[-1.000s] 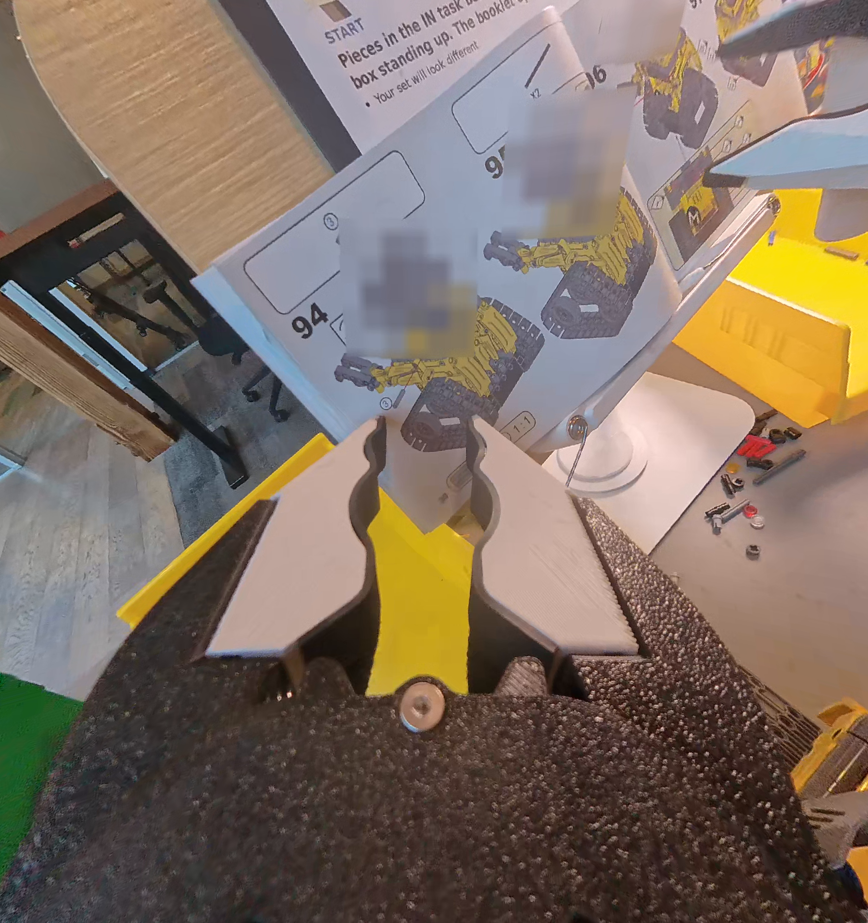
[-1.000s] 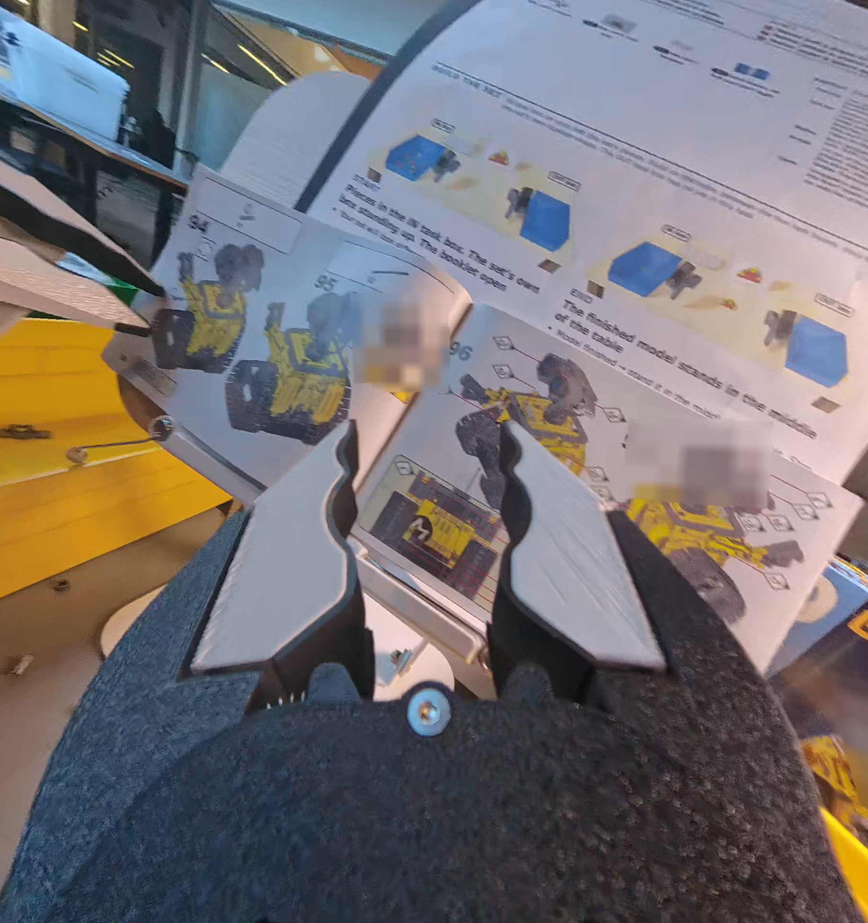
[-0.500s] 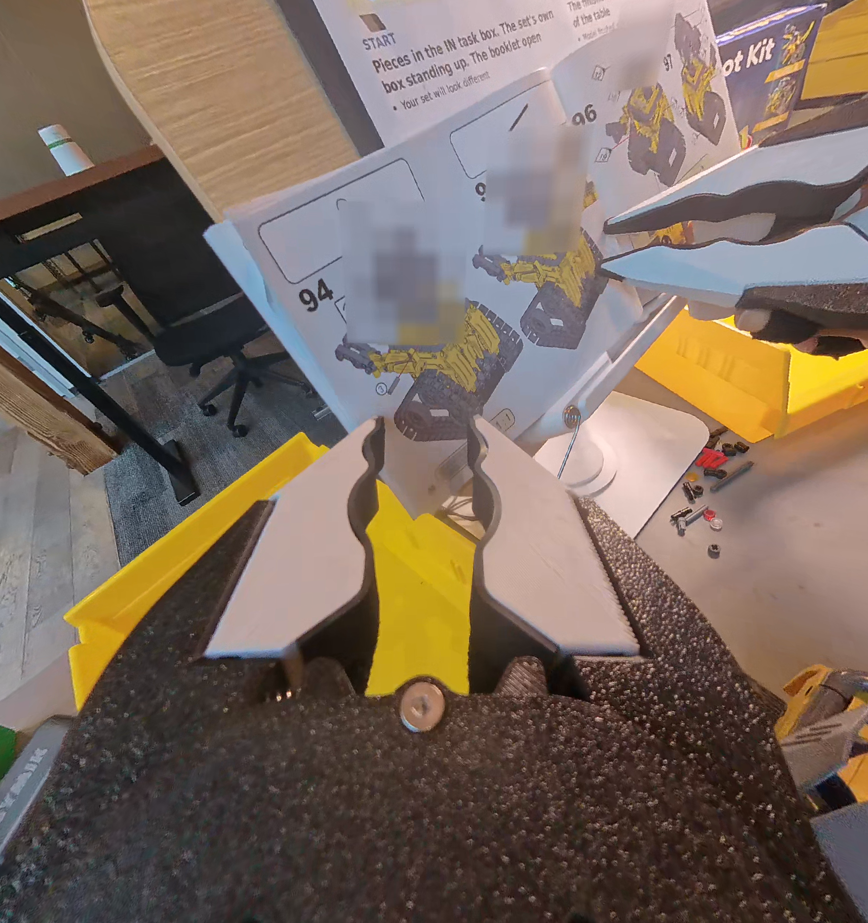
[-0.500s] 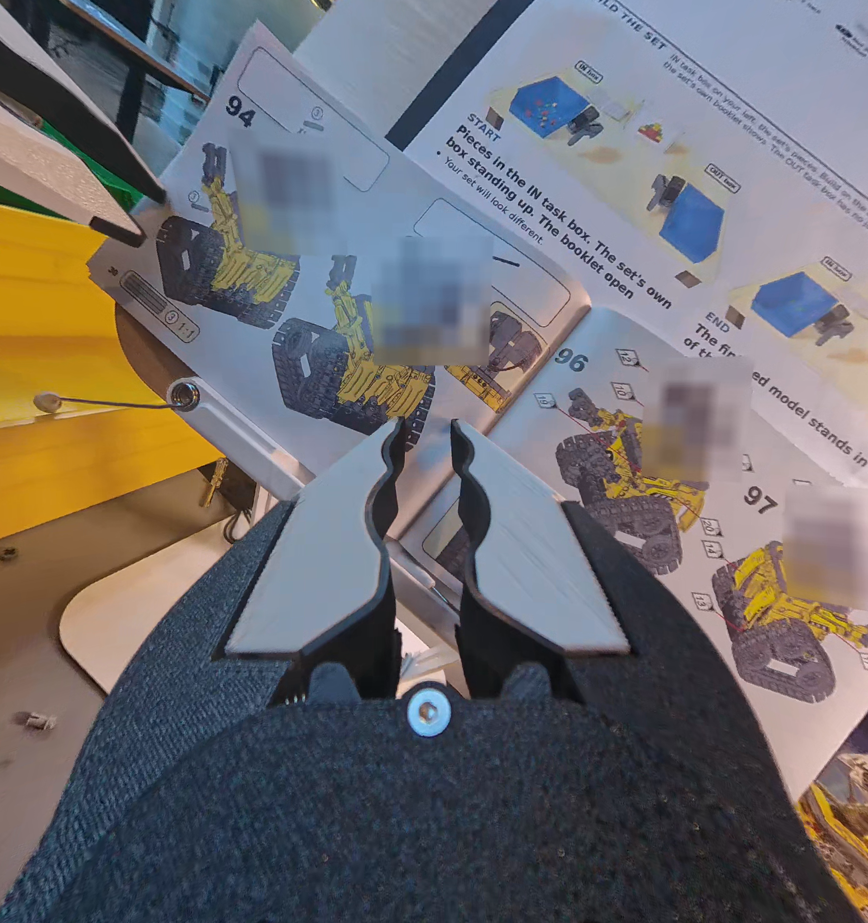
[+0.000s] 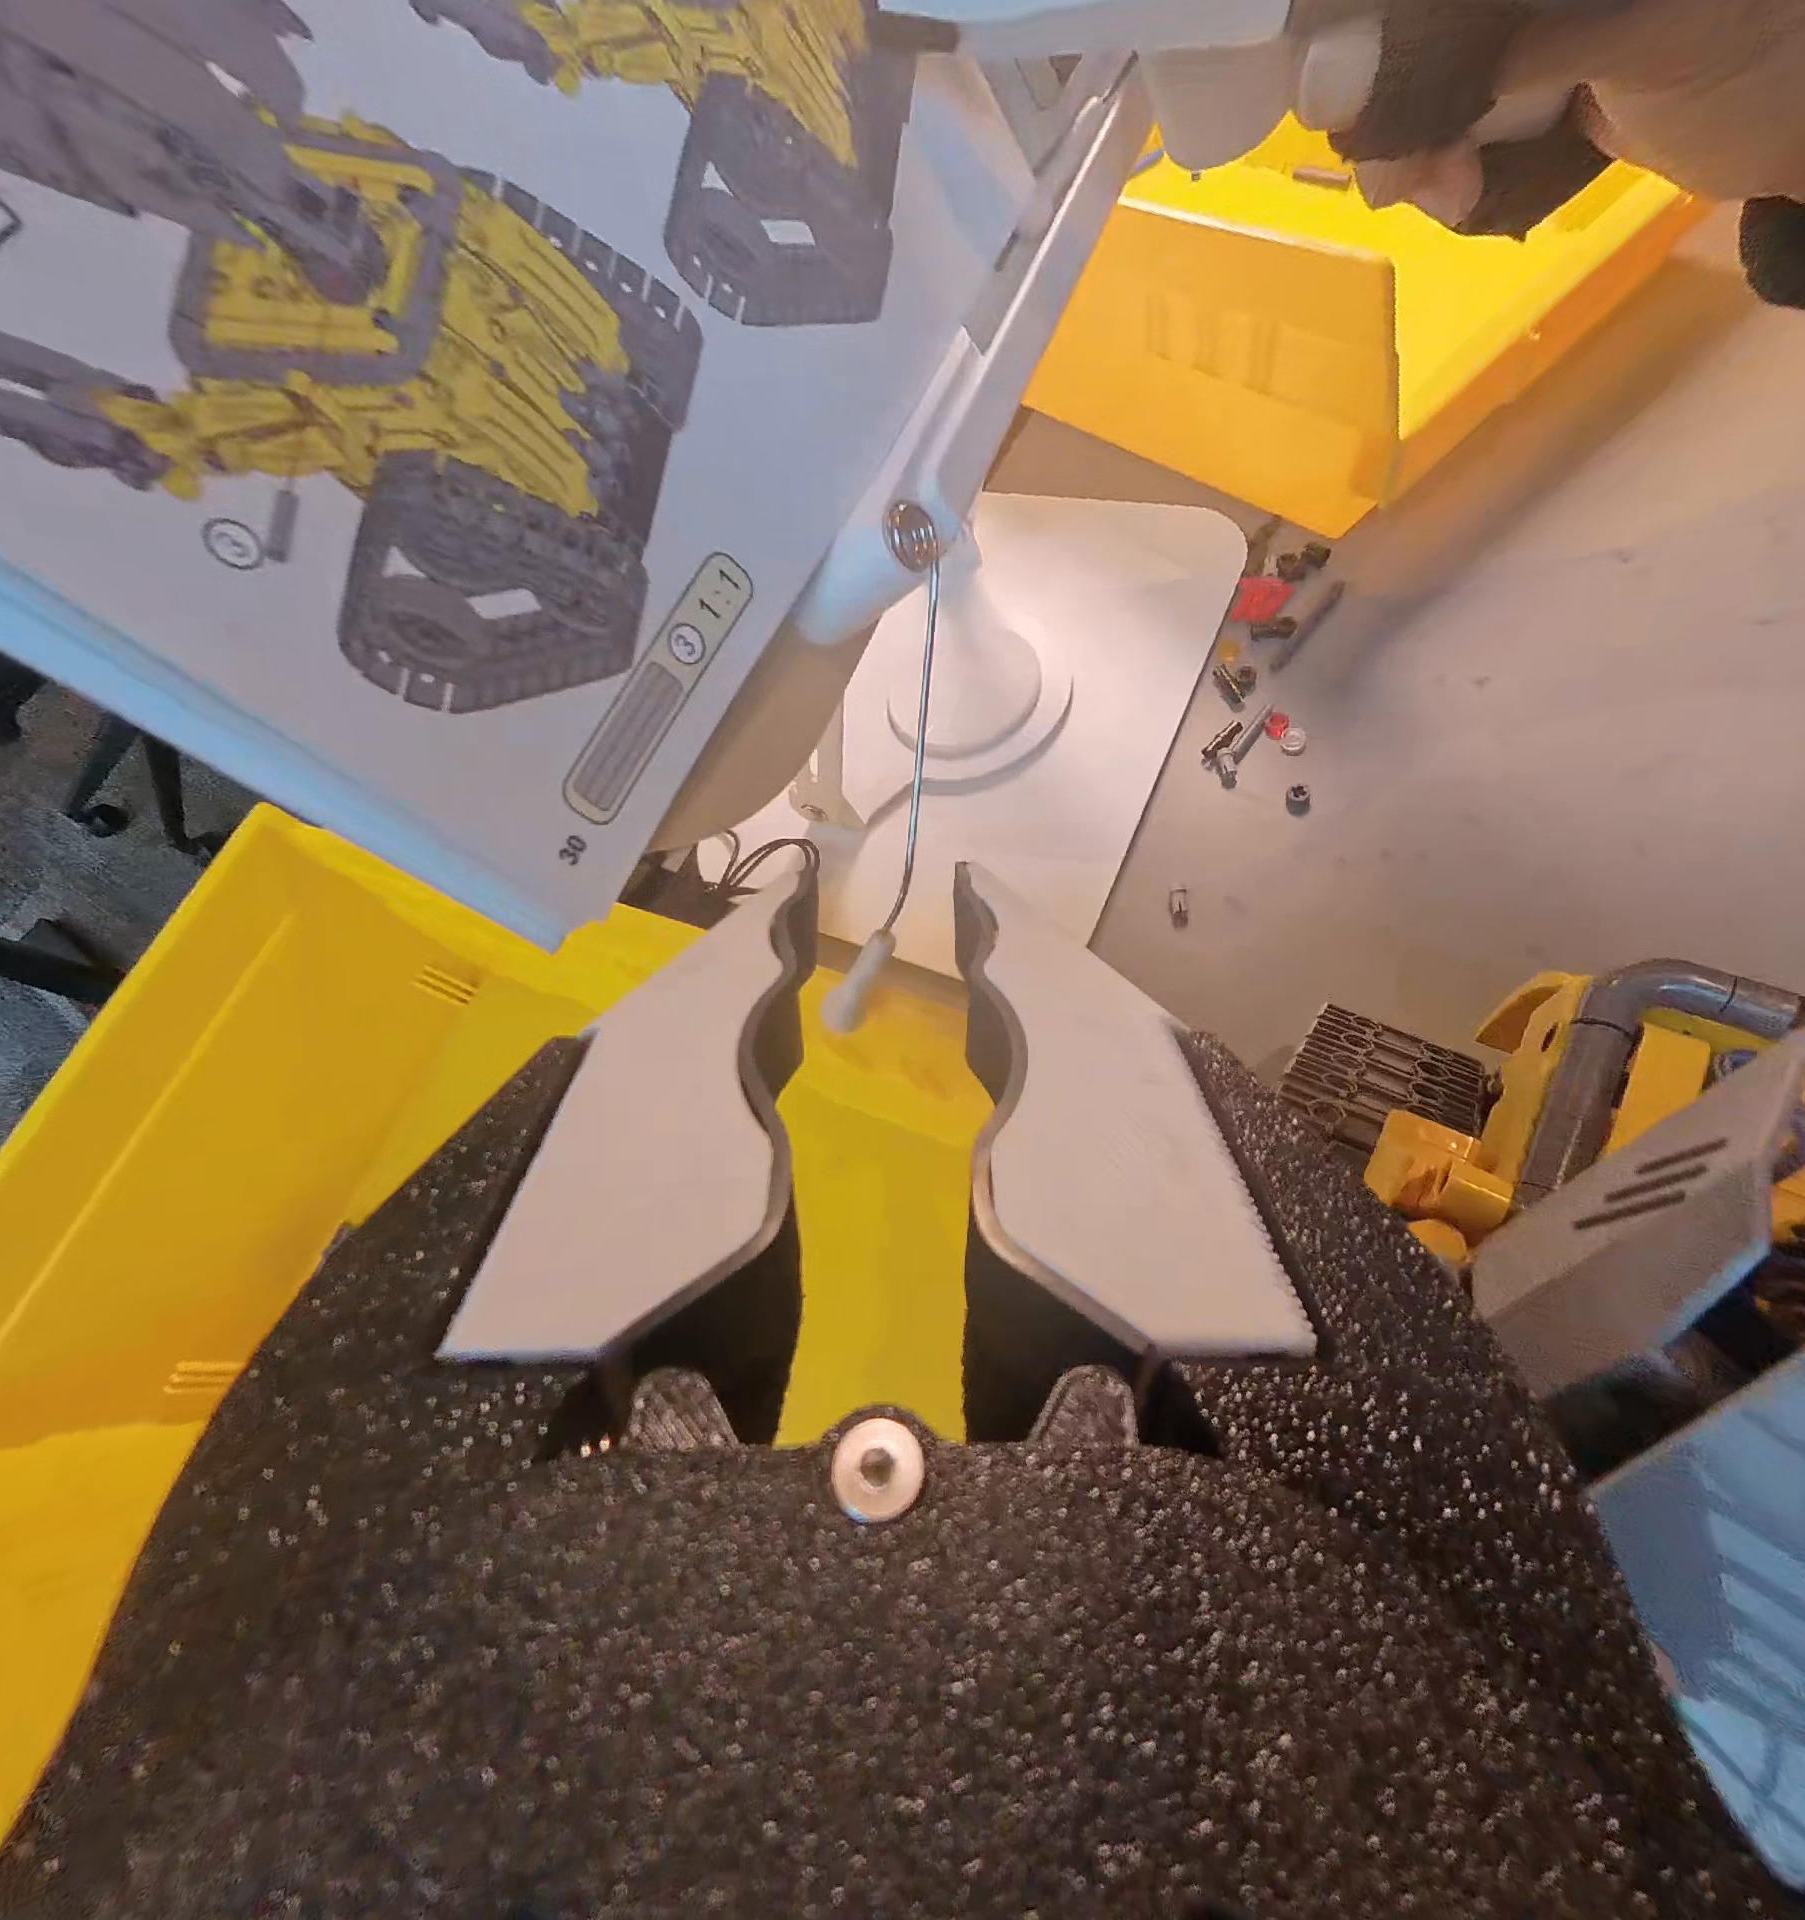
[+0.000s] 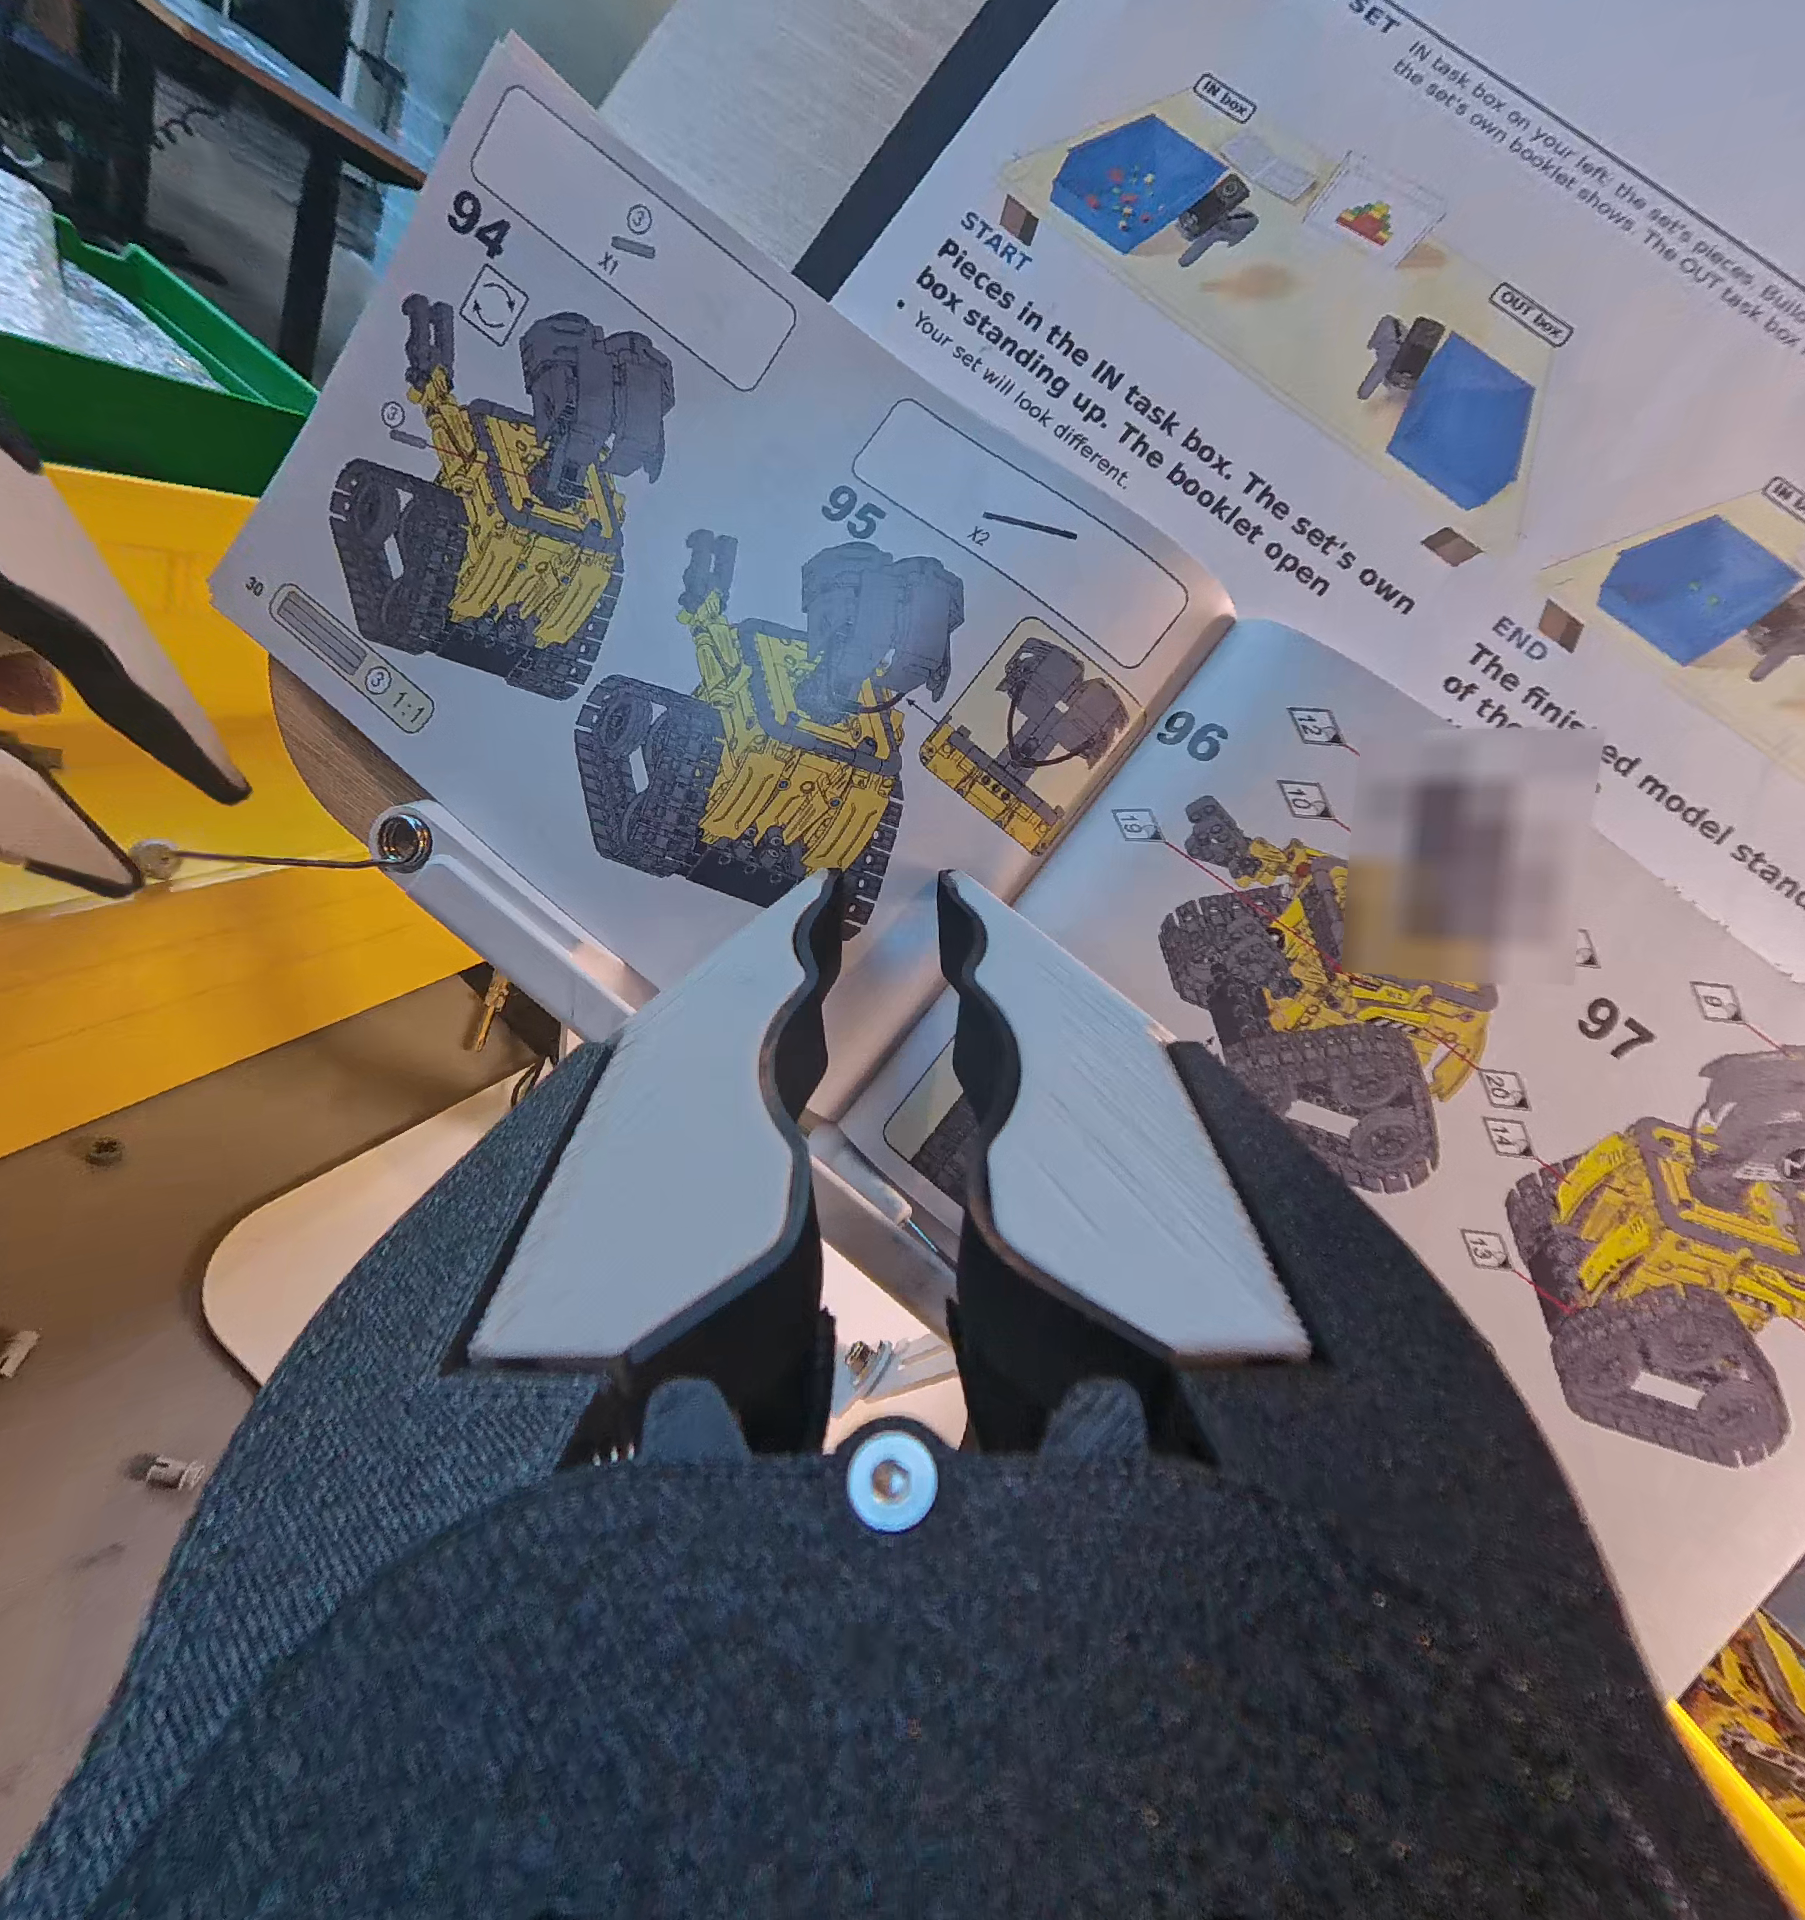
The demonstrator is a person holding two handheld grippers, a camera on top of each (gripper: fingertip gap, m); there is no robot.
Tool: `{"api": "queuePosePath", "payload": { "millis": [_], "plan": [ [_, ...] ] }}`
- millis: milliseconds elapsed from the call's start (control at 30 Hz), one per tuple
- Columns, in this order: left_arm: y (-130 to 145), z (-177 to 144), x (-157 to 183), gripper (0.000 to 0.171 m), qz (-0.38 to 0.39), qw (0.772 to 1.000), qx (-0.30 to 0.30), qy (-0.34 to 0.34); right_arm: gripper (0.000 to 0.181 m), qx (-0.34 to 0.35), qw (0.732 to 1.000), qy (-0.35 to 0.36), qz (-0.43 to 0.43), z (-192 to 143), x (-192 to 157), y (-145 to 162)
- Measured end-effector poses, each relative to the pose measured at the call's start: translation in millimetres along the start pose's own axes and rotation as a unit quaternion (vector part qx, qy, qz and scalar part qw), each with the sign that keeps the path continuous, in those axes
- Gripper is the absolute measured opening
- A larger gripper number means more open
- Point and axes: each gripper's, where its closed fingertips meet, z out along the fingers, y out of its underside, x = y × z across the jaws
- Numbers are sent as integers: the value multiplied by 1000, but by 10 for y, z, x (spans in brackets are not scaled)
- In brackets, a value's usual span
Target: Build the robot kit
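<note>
While both claws hover with nothing pinched, a grey surface [image 5: 1500, 727] spreads beneath them. Two yellow bins sit on it: one [image 5: 202, 1143] directly under the left claw [image 5: 882, 914], the other [image 5: 1241, 343] farther off, behind a white stand [image 5: 1085, 623]. One green tray [image 6: 150, 395] shows beyond the nearer bin in the right wrist view. One large printed sheet [image 6: 1397, 312] leans upright at the back.

One open booklet [image 6: 773, 520], showing drawings of a yellow and grey tracked vehicle, rests tilted on the stand in front of that sheet. One partly built yellow and grey model [image 5: 1449, 1164] sits to the right of the left claw.

The left claw's two fingers are spread apart. Between their tips lies the white-capped end of one thin wire arm [image 5: 919, 727], which hinges from the stand's lower left corner and hangs away from the page. The cap sits in the gap; whether it touches either finger cannot be told.

The right claw [image 6: 887, 894] has its fingers slightly parted and empty, pointing at the booklet's lower edge near the centre fold, close to the stand's ledge but not clearly touching it.

A loose cluster of small pieces [image 5: 1262, 665], black, grey and red, lies on the surface beside the stand's base; they are too small to count surely, roughly a dozen. Three more pale pieces lie apart in the right wrist view.
</note>
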Motion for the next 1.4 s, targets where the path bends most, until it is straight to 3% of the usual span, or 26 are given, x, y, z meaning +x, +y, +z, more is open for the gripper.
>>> {"api": "queuePosePath", "payload": {
  "millis": [267, 367, 867, 1400],
  "plan": [
    [92, 178, 4, 18, 29, 999, -24, -10, 17, -7, 1000, -10, 4, 6, 0, 2],
    [133, 202, -24, 6, 41, 998, -32, -22, 18, -7, 1000, -13, 5, 7, 0, 3],
    [51, 88, -57, 4, 80, 996, -17, -47, 18, -6, 1000, -7, 3, 9, -3, 9],
    [-160, -88, -186, 9, 29, 996, 65, -59, 18, -4, 1000, -4, 3, 11, -5, 10]
  ]
}}
